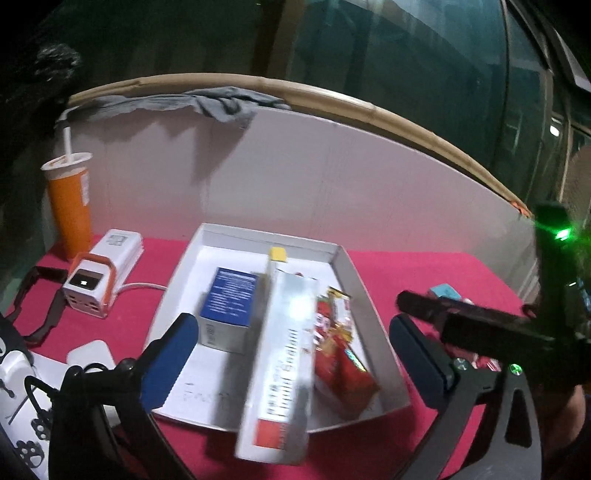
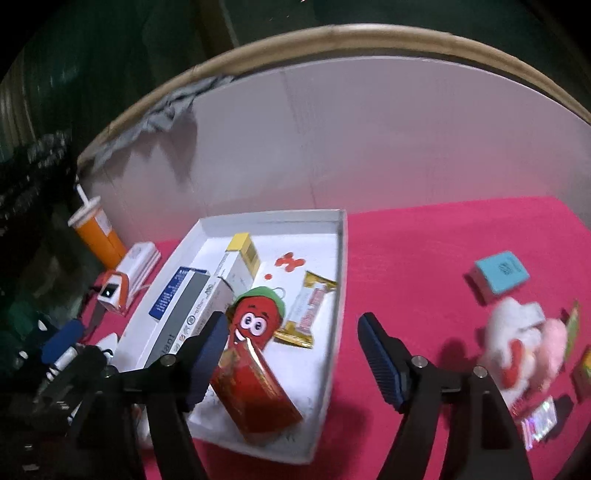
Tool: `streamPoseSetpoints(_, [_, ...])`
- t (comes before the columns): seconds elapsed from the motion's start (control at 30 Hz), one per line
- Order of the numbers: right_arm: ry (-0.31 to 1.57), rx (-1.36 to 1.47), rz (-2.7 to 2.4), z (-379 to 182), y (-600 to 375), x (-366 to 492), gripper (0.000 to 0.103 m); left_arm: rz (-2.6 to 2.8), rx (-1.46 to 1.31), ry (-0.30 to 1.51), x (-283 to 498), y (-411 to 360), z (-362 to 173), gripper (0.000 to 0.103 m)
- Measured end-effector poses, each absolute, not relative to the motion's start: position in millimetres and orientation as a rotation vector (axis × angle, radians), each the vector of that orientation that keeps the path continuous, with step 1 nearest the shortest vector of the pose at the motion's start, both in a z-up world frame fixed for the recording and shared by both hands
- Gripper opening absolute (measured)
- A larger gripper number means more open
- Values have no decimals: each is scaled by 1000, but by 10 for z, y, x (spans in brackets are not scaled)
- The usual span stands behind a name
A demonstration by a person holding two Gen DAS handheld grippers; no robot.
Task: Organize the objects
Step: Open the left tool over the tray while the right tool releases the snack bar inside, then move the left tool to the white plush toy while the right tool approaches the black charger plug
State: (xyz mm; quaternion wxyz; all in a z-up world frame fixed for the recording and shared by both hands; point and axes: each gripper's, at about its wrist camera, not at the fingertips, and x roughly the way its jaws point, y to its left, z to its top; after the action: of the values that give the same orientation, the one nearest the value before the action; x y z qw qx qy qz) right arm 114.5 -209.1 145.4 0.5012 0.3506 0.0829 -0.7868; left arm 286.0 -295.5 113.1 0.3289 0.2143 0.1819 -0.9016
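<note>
White tray point(image 2: 341, 258) at frame centre is holding boxes and snacks, both grippers point(image 1: 291, 354) point(image 2: 291, 354) hovering, jaws wide, gripping nothing.

1. An orange paper cup point(image 1: 71, 206) with a white lid and straw stands upright on the pink tablecloth point(image 1: 424, 266), far ahead and to the left of the left jaws, close to the white backboard point(image 1: 332, 177).
2. A white power station with an orange handle point(image 1: 96, 275) lies just right of the cup, ahead-left of the left jaws; a white cable runs from it toward the tray side.
3. A grey cloth point(image 1: 207, 103) hangs over the backboard's top edge, well ahead and above the jaws.
4. A tan cardboard rim point(image 2: 332, 35) arcs behind the backboard.
5. A black bracket-like frame point(image 1: 33, 306) lies left of the left jaws, by the power station.
</note>
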Motion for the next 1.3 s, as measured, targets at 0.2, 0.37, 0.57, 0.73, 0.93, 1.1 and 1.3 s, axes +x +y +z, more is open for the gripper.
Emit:
streamPoseSetpoints(0.2, [115,810,-2007,1569,-1483,913,83,-2444,649,440,2510,-2616,1090,103])
streamPoseSetpoints(0.37, [30,839,-2137,1520,-816,494,83,-2544,746,402,2124,-2258,1044,103])
streamPoseSetpoints(0.57, [-67,1002,-2271,1156,53,-96,83,-2554,903,455,1538,-2049,808,103])
streamPoseSetpoints(0.73, [-65,1130,-2300,904,319,-358,82,-2544,1015,490,1100,-1958,570,103])
streamPoseSetpoints(0.93, [26,1141,-2303,760,196,-331,81,-2558,1042,428,810,-1796,386,103])
streamPoseSetpoints(1.1, [78,1171,-2315,673,-14,-435,75,-2536,1011,424,579,-1876,345,103])
streamPoseSetpoints(1.3, [215,1143,-2320,633,-150,-348,57,-2521,1062,435,447,-1934,221,100])
